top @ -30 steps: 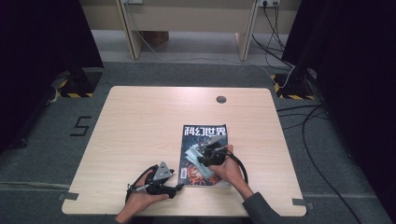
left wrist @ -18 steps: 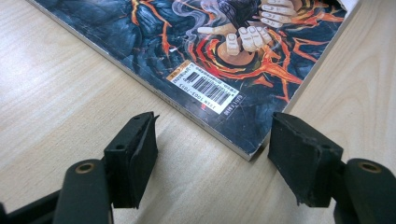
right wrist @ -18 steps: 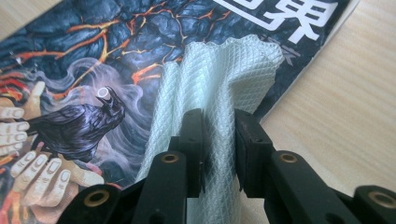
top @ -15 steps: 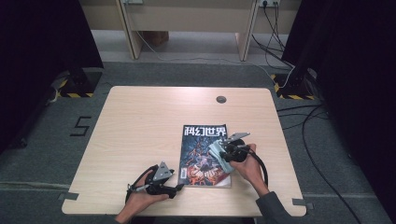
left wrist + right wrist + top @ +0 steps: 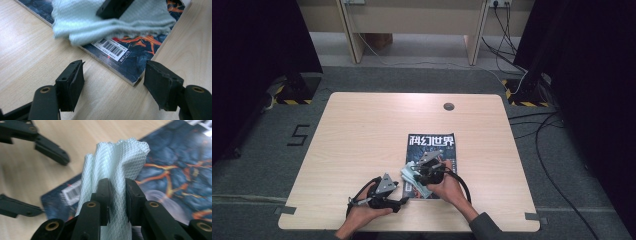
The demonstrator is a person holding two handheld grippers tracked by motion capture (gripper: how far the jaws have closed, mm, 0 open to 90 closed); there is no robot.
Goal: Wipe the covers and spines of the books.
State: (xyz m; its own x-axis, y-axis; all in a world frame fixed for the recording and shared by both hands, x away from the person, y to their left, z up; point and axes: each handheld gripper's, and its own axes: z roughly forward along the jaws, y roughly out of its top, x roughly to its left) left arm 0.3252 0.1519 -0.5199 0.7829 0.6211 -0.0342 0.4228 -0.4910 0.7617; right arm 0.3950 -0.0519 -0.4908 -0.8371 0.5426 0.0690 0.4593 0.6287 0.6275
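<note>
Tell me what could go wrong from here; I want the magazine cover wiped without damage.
1. The cloth sits bunched in the right gripper, so its hard jaw tips might scrape the magazine.
2. Nothing pins the magazine: the left gripper stands open beside its corner, so wiping could slide it across the table.

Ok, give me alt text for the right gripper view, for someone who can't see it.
The right gripper pinches a bunched pale green cloth between its black jaws, above a dark magazine on the wooden table. The left gripper stands open at upper left.
</note>
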